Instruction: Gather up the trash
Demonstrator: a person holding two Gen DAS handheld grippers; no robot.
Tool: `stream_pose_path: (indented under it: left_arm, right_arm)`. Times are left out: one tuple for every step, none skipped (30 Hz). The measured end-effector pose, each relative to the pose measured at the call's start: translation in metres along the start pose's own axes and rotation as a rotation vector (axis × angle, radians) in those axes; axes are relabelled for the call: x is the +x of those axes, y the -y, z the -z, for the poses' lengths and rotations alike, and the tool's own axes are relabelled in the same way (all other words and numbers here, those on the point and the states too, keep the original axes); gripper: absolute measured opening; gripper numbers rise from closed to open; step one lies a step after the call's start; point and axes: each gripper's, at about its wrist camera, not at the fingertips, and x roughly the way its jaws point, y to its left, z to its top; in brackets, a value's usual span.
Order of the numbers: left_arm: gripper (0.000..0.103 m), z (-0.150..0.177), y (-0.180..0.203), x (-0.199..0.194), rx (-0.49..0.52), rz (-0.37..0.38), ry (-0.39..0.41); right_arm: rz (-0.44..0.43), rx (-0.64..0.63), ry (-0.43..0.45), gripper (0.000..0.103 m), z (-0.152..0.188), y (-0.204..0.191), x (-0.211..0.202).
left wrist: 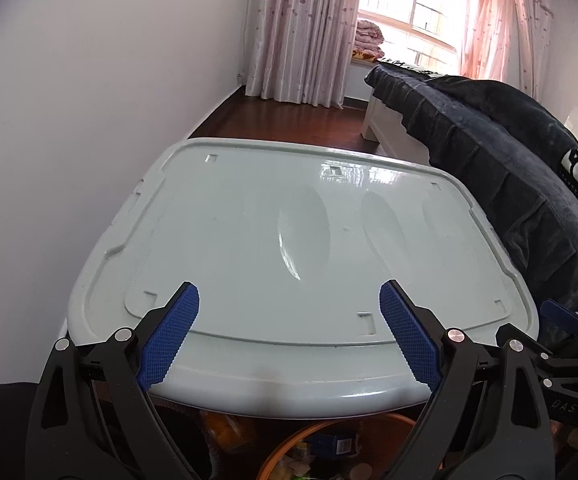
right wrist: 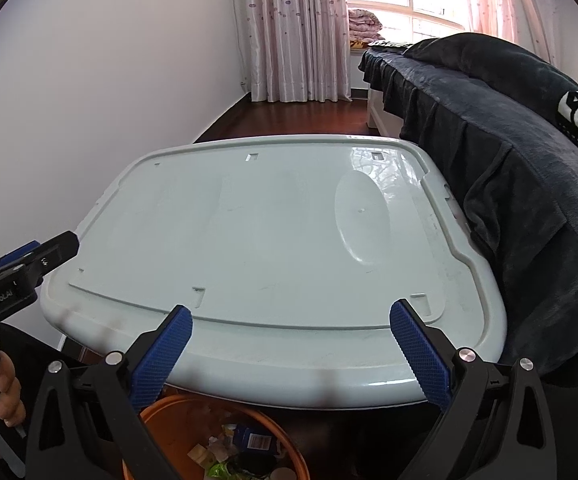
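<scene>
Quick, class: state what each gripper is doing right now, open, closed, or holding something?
Left gripper: open, holding nothing, above the pale lid.
Right gripper: open, holding nothing, above the same lid.

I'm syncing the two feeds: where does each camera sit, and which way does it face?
Left wrist: on the left gripper, facing over the lid toward the window; the right gripper shows at its right edge.
Right wrist: on the right gripper, facing the same way; a hand holding the left gripper shows at left.
Shared: lid, orange bin below, bed, curtains.
</scene>
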Motion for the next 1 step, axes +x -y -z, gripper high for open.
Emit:
stream_pose_path:
  left_arm:
    - [0.089, 0.0001, -0.0007, 0.0003, -0.002, -0.001, -0.001]
  right_arm:
    - [0.002, 0.002, 0.0, 0.098, -0.0005, 0.0006, 0.0002]
